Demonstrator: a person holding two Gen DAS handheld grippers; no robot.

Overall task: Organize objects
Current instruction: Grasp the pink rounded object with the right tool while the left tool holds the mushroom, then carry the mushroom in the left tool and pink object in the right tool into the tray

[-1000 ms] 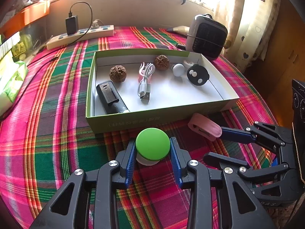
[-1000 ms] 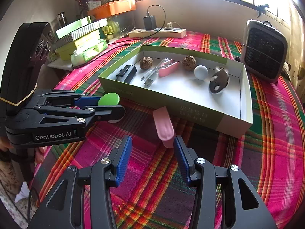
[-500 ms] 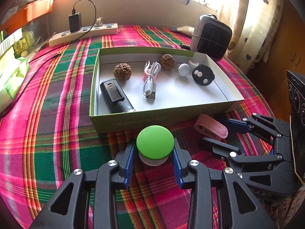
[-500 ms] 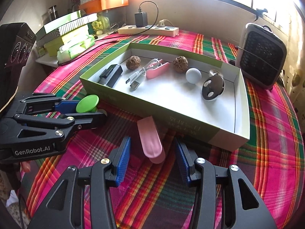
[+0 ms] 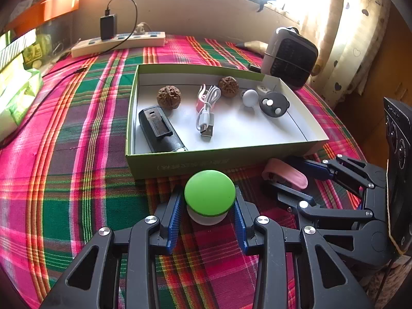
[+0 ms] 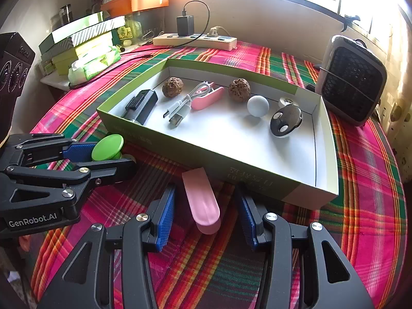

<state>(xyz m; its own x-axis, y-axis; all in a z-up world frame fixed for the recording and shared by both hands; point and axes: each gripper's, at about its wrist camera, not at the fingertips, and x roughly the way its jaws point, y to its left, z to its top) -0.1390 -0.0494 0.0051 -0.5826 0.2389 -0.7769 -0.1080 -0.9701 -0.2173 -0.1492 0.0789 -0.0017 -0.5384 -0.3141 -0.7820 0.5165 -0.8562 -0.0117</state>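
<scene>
Partly done: the green box (image 5: 144, 108) holds seven items. Outside its near wall, the left gripper (image 5: 209, 207) brackets the green-capped jar (image 5: 209, 193), apparently unclamped; the right gripper (image 6: 206, 219) stands open around the pink case (image 6: 202, 200).

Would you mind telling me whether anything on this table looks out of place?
Two items lie outside the green box, on the cloth by its near wall: a green-capped container between the left gripper fingers, and a pink case between the right gripper fingers. Nothing looks spilled or damaged.
</scene>
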